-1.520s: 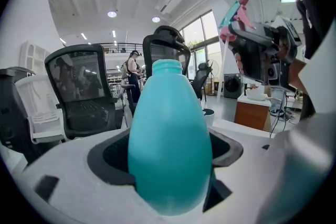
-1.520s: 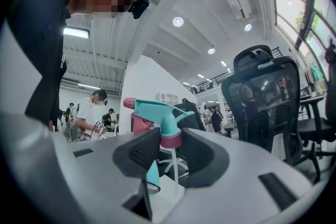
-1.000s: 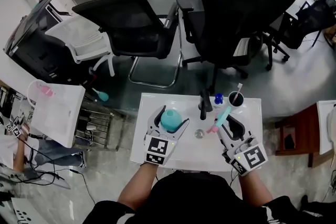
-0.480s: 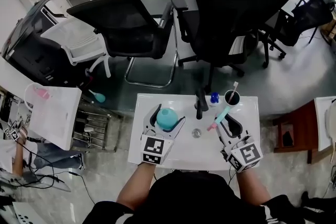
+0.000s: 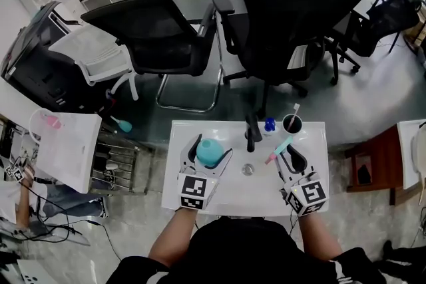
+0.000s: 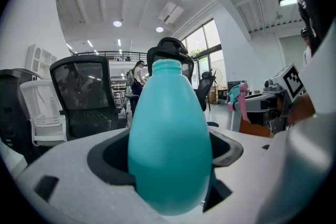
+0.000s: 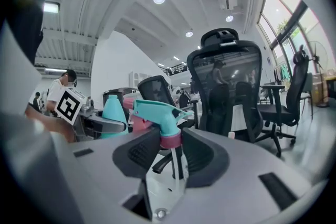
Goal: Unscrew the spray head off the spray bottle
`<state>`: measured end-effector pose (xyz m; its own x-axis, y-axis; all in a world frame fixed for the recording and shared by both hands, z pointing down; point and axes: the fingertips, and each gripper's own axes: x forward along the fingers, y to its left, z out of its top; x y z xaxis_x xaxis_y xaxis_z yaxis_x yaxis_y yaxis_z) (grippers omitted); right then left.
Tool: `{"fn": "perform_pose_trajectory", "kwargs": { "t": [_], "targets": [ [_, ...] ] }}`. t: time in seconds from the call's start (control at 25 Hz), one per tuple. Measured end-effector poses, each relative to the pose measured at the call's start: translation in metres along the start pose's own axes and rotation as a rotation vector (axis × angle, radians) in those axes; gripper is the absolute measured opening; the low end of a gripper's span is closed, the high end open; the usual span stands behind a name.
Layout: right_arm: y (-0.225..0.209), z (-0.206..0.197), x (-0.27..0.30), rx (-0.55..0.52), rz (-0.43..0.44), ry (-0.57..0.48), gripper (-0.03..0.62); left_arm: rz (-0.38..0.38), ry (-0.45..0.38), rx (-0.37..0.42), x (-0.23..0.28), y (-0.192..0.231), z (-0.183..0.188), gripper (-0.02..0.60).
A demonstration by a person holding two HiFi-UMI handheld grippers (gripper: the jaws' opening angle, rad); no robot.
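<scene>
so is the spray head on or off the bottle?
Off. The bottle in left gripper has a bare neck; spray head sits in right gripper, tube dangling.

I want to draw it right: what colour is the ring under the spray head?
The ring is pink; the right gripper view shows it best.

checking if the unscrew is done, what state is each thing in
spray bottle: upright, neck bare, clamped in the left gripper
spray head: off the bottle, tube hanging, held at its pink collar by the right gripper
cup: upright, a stick standing in it
</scene>
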<state>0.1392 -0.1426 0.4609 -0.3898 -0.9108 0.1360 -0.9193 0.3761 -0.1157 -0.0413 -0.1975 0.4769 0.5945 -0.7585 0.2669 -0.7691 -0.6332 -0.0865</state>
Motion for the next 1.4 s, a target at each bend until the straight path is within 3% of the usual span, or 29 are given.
{"fn": "perform_pose_trajectory", "kwargs": {
  "t": [0.52, 1.4],
  "targets": [
    [-0.009, 0.004, 0.001, -0.018, -0.046, -0.018, 0.140, 0.043, 0.014, -0.008, -0.005, 0.008, -0.013, 0.407],
    [0.002, 0.022, -0.006, -0.088, -0.035, -0.048, 0.138, -0.023, 0.027, 0.004, -0.006, -0.008, -0.014, 0.407]
  ]
}}
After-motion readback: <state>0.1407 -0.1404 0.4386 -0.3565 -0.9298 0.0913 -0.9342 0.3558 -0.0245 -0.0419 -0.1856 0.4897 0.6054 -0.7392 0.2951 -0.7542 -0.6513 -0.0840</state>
